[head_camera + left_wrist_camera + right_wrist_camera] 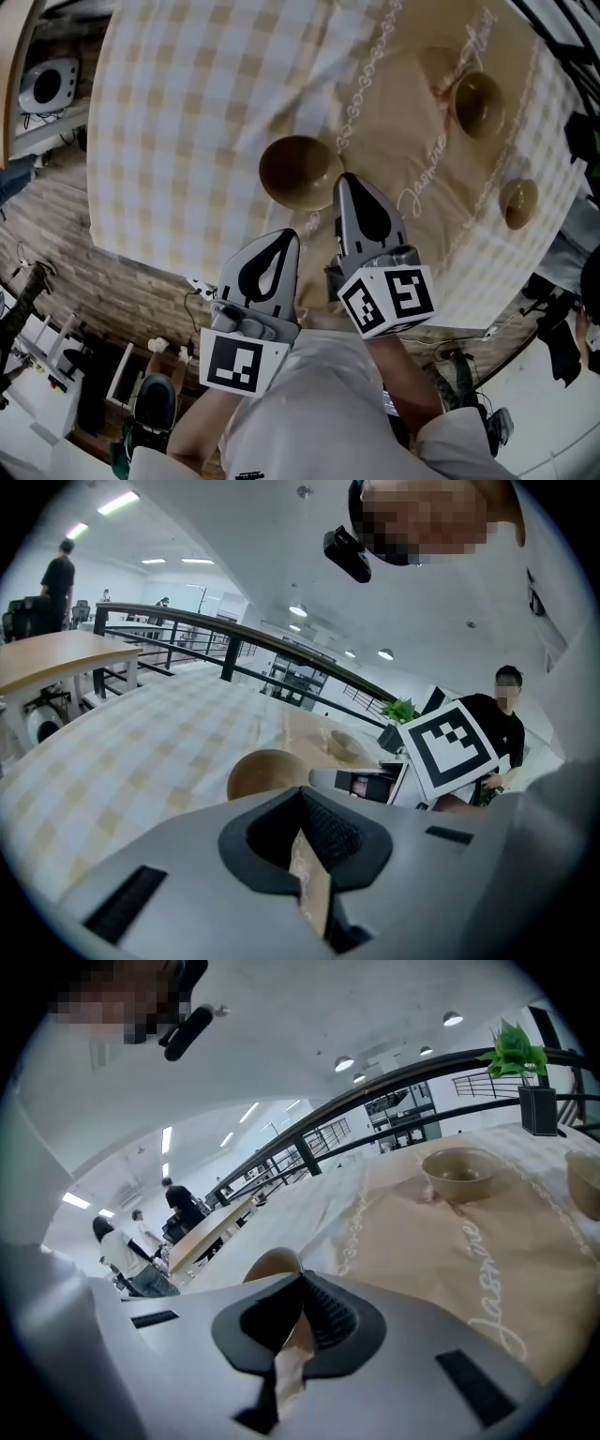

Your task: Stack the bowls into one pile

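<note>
Nearly hidden large bowl (270,1265), small bowl (583,1181) cropped

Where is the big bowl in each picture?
Head view: the big bowl sits near the middle of the picture.
Left gripper view: the bowl is low in the middle, just above the jaws.
Right gripper view: only its rim peeks over the jaws, left of centre.
Shared landmark: the tan cloth, to the bowl's right in every view.
</note>
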`<action>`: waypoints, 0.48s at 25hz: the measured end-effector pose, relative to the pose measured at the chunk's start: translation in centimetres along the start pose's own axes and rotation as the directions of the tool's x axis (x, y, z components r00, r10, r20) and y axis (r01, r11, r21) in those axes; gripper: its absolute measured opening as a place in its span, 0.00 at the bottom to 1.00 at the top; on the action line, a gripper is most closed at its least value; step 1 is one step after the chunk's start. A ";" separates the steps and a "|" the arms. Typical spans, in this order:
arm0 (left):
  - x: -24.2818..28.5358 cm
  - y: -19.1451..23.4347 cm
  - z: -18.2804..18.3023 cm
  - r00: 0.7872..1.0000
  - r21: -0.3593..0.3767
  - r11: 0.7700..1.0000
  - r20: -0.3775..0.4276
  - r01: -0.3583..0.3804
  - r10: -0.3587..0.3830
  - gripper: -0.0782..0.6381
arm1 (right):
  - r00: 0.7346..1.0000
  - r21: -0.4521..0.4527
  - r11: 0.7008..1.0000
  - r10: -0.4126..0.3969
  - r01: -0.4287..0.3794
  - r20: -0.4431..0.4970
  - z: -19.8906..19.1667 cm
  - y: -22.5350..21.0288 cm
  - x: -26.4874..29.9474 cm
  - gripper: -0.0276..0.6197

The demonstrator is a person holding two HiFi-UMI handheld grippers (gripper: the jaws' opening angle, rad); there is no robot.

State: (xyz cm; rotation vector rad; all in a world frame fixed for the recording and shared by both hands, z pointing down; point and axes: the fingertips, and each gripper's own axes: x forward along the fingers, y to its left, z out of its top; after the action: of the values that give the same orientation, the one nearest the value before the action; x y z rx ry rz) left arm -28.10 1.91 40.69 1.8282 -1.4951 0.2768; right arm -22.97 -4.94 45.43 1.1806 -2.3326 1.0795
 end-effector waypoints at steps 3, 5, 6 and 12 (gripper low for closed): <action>-0.2 -0.8 0.3 1.000 0.003 1.000 0.005 0.009 -0.009 0.13 | 1.000 -0.007 1.000 0.006 -0.006 0.013 0.7 0.0 -1.0 0.10; -0.1 -1.4 0.5 1.000 0.013 1.000 0.007 0.017 -0.017 0.13 | 1.000 -0.008 1.000 0.014 -0.014 0.025 1.2 -0.1 -1.7 0.10; -0.1 -1.9 0.7 1.000 0.022 0.999 0.007 0.022 -0.023 0.13 | 0.999 -0.006 1.000 0.021 -0.021 0.031 1.5 -0.1 -2.0 0.10; 0.1 -5.2 1.3 0.998 0.084 0.994 0.004 0.068 -0.068 0.13 | 0.997 0.004 1.000 0.029 -0.030 0.073 3.2 -1.4 -5.1 0.10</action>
State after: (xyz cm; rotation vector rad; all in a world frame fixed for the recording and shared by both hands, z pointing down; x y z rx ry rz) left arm -23.70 1.19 37.73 1.9439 -1.4418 0.3045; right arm -18.56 -4.99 41.12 1.2104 -2.4107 1.0705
